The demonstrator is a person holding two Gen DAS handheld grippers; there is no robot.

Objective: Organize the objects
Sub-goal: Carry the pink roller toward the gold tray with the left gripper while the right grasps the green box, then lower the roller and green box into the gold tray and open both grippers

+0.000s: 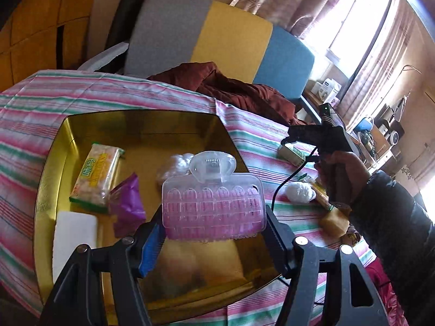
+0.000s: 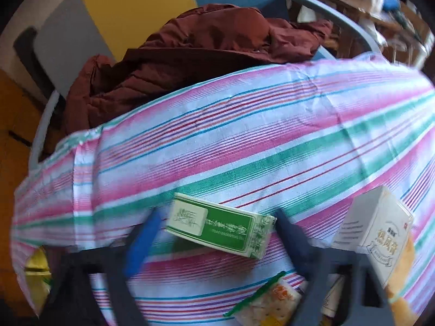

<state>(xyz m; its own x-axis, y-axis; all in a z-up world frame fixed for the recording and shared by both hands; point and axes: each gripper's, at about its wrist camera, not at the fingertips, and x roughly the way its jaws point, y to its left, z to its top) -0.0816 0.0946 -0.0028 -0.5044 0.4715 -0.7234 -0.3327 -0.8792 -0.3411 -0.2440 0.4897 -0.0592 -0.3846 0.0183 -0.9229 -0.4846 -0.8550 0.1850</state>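
Observation:
My left gripper (image 1: 214, 225) is shut on a clear pink plastic case (image 1: 213, 203) with a hanger tab, holding it over the gold tray (image 1: 54, 163). In the tray lie a cracker pack (image 1: 96, 174), a purple packet (image 1: 126, 203), a white block (image 1: 73, 236) and a white wad (image 1: 176, 165). My right gripper (image 2: 214, 228) points down at the striped cloth with a green-and-white box (image 2: 220, 228) lying between its fingers. A gap shows beside the blue left pad (image 2: 144, 239), so it stands open. From the left wrist, the right gripper (image 1: 296, 138) hangs over that box (image 1: 292, 153).
On the cloth near my right gripper stand a white carton (image 2: 378, 233) and a second cracker pack (image 2: 269, 304). A white ball (image 1: 299, 193) and a tan block (image 1: 334, 222) lie right of the tray. A maroon jacket (image 2: 190, 54) is heaped at the far edge, before a colourful chair (image 1: 233, 32).

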